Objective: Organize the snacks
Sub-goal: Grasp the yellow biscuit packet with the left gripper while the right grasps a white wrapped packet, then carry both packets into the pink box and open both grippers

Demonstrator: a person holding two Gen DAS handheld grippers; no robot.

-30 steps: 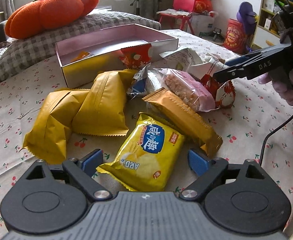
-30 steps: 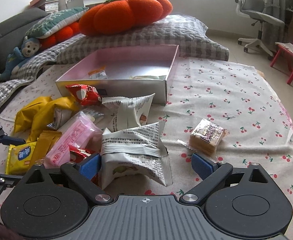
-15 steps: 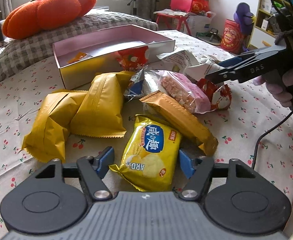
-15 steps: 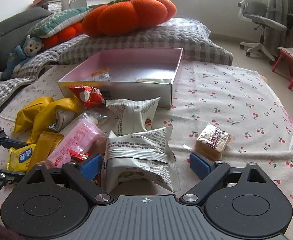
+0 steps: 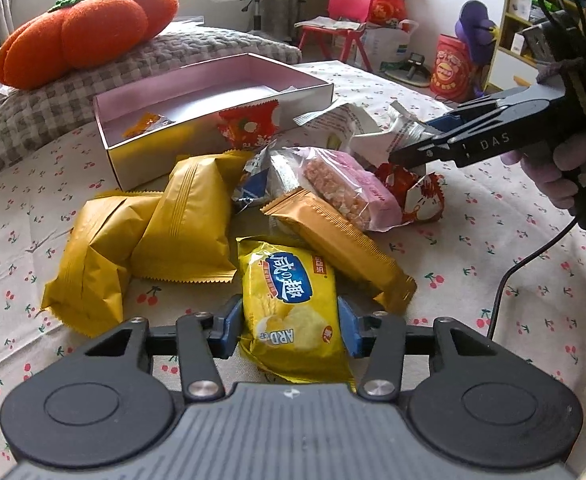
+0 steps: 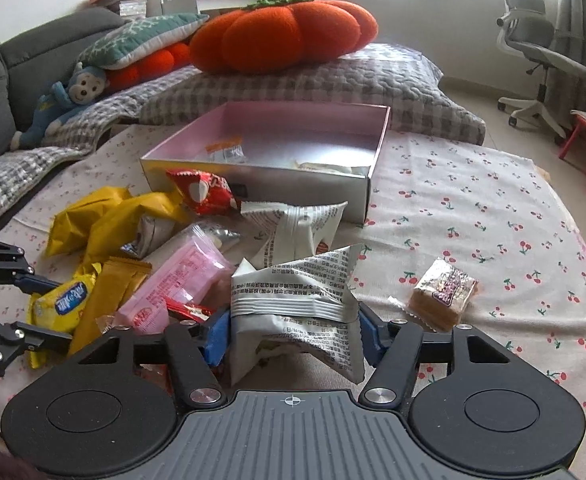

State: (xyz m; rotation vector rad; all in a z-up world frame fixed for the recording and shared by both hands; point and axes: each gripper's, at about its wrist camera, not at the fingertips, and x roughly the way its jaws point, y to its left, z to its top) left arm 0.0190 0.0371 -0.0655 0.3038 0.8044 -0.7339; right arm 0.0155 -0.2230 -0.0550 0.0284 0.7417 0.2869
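Note:
A heap of snack packets lies on the cherry-print cloth in front of an open pink-lined box (image 5: 153, 156) (image 6: 293, 184). My left gripper (image 5: 289, 330) is closing around a yellow cracker packet (image 5: 289, 300), with both blue pads touching its sides. In the right wrist view the same gripper (image 6: 59, 308) straddles that packet (image 6: 61, 300). My right gripper (image 6: 293, 336) is closing around a white printed packet (image 6: 293, 296), and its pads meet the wrapper on both sides. The left wrist view shows this gripper (image 5: 413, 148) pinching the white wrapper (image 5: 401, 132).
Two yellow pouches (image 5: 141, 232), a brown bar (image 5: 341, 240), a pink rice bar (image 5: 349, 188) and red packets (image 5: 249, 124) crowd the heap. A small wrapped cake (image 6: 445, 296) lies apart on the right. An orange pumpkin cushion (image 6: 281, 36) sits on a checked pillow behind the box.
Both grippers' jaws have narrowed from wide open until their pads meet the packets between them. Neither hand has shifted noticeably.

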